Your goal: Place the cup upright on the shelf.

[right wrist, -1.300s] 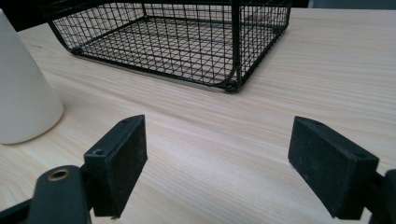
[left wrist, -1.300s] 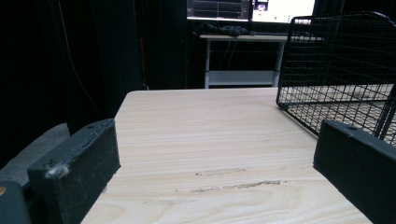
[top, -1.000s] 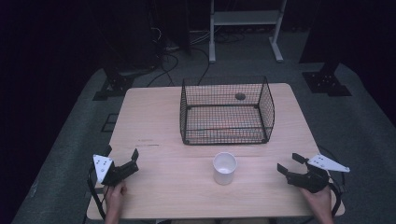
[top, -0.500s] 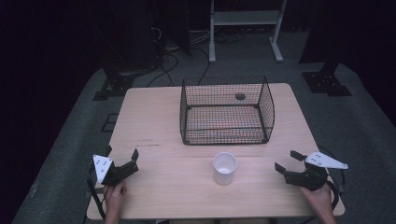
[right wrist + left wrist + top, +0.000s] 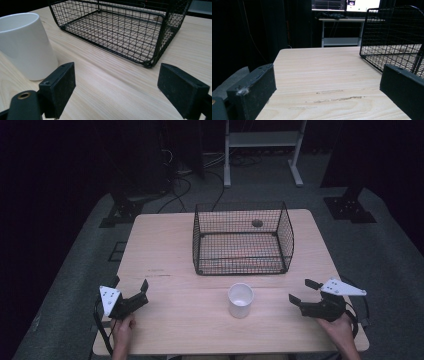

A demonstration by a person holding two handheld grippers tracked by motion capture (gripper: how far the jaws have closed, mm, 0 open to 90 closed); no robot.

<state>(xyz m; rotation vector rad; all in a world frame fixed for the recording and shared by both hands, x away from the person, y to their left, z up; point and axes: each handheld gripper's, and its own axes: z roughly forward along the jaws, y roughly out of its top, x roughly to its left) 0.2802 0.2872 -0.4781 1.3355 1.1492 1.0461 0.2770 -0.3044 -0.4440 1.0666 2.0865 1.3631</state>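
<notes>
A white cup [image 5: 240, 300] stands upright on the wooden table [image 5: 165, 250], just in front of a black wire basket [image 5: 240, 206]. My right gripper [image 5: 301, 290] sits at the near right, pointing left toward the cup [image 5: 25, 45]. It is open, its jaws have just been spreading, and nothing is between them [image 5: 117, 75]. The basket [image 5: 172, 27] lies beyond it. My left gripper [image 5: 131, 284] rests at the near left corner, open and empty [image 5: 327, 75], with the basket [image 5: 392, 32] ahead on its right.
A small dark round spot [image 5: 257, 223] shows through the basket's back wall. Beyond the table's far edge stand a white-framed rack [image 5: 262, 140] and dark stand feet [image 5: 350, 210] on grey carpet, with cables [image 5: 175, 185] trailing on the floor.
The right gripper's jaws have spread wider and the hand has lifted slightly and shifted a little to the left. The left gripper, cup and basket have not moved.
</notes>
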